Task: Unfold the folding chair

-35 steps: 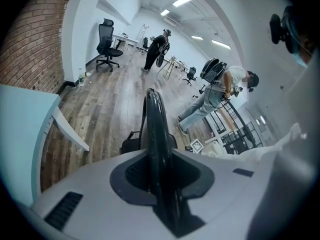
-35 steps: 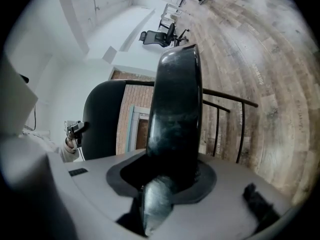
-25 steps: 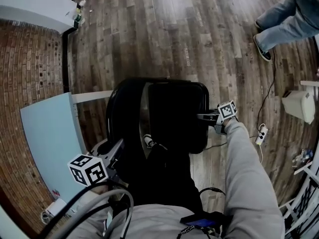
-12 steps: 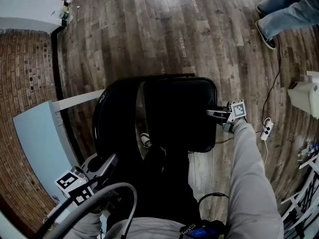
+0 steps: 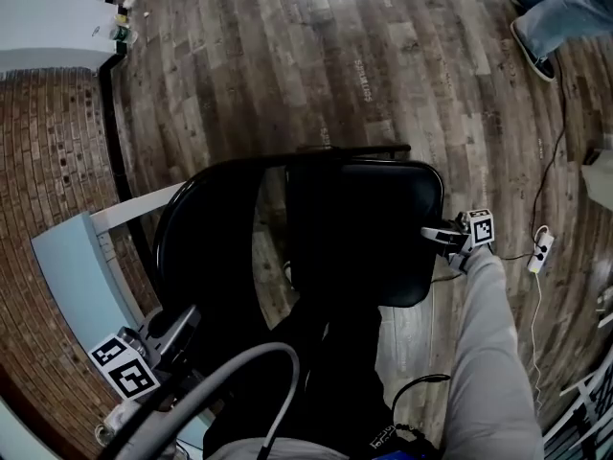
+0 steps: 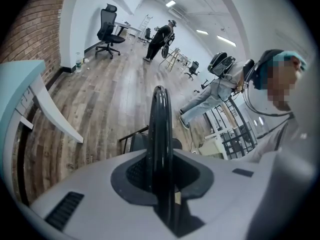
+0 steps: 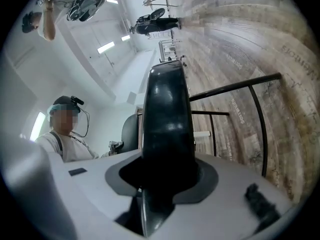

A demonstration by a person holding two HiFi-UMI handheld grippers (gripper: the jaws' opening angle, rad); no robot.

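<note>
A black folding chair stands partly opened below me in the head view, its padded seat (image 5: pixel 364 228) swung away from the backrest frame (image 5: pixel 206 247). My left gripper (image 5: pixel 182 326) is at the lower left. Its jaws are closing on the thin black frame tube (image 6: pixel 160 129) that runs between them in the left gripper view. My right gripper (image 5: pixel 436 233) holds the seat's right edge. In the right gripper view the thick black seat edge (image 7: pixel 167 114) fills the gap between the jaws. The chair's legs (image 7: pixel 235 86) show beyond it over the wood floor.
A light-blue table (image 5: pixel 77 266) and a brick wall (image 5: pixel 48 151) stand close on the left. A power strip (image 5: pixel 538 252) with its cable lies on the floor at the right. Another person's legs (image 5: pixel 565 12) are at the top right.
The seat has swung farther from the backrest and the gap between them has widened. Both grippers have sunk. The left one slid toward the lower left of the head view.
</note>
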